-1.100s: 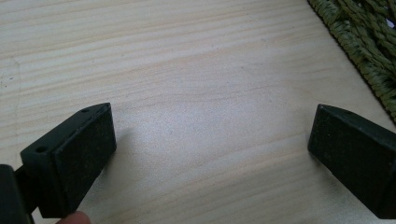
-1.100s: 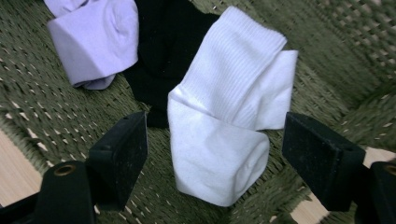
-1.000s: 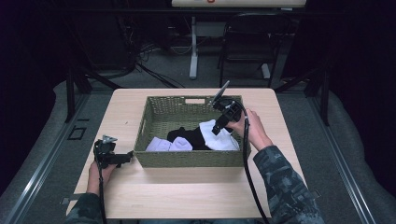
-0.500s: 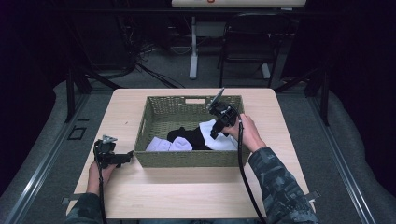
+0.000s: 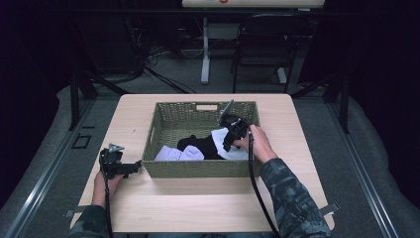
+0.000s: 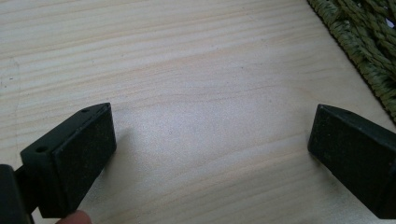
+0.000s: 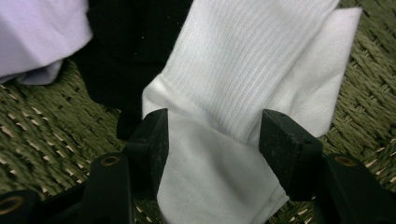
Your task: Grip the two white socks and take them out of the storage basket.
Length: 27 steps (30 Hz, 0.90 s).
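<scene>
Right gripper (image 7: 212, 140) is lowered into the basket (image 5: 163, 126), fingers just closing around but not yet clamped on the white sock (image 7: 243, 79) for pickup; left gripper (image 6: 210, 154) is parked released on the table (image 6: 187, 70).

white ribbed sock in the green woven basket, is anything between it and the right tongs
Nothing visible stands between them. In the right gripper view the white ribbed sock already lies between the jaws of the right tongs, which have just been closing around it. The black sock lies off to the side in the green woven basket.
</scene>
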Motion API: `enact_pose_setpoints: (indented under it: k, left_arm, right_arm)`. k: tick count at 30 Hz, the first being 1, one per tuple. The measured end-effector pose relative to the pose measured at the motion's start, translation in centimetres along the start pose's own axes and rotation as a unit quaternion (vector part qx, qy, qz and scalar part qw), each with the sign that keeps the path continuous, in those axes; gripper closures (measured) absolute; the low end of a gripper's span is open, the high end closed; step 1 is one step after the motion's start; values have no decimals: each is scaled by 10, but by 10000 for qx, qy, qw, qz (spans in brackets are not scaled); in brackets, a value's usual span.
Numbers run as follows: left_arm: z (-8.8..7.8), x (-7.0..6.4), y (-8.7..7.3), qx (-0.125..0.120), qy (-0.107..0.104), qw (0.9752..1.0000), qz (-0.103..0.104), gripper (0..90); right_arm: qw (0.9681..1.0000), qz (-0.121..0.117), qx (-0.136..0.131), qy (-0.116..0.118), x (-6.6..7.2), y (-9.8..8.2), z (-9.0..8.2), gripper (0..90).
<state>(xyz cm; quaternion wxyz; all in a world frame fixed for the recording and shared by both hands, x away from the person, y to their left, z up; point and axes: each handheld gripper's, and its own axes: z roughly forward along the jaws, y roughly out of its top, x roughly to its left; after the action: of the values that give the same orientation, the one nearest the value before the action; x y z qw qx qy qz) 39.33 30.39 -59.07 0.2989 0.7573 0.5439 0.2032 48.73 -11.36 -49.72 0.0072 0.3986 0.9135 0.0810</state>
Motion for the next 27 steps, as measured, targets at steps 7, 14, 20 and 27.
enact_pose_setpoints:
  k: [7, 14, 20, 27]
  left_arm:
    - [0, 0, 0, 0, 1, 10000, 2, 5]
    - [0, 0, 0, 0, 0, 10000, 1, 5]
    - [0, 0, 0, 0, 1, 10000, 1, 5]
    - [0, 0, 0, 1, 0, 10000, 3, 5]
  right_arm:
    - [9998, 120, 76, -105, 1, -2, 7, 649]
    - [9996, 125, 158, -220, 0, -4, 6, 850]
    - [9998, 58, 51, -195, 2, -4, -7, 861]
    - [9996, -28, -169, -232, 5, -4, -34, 860]
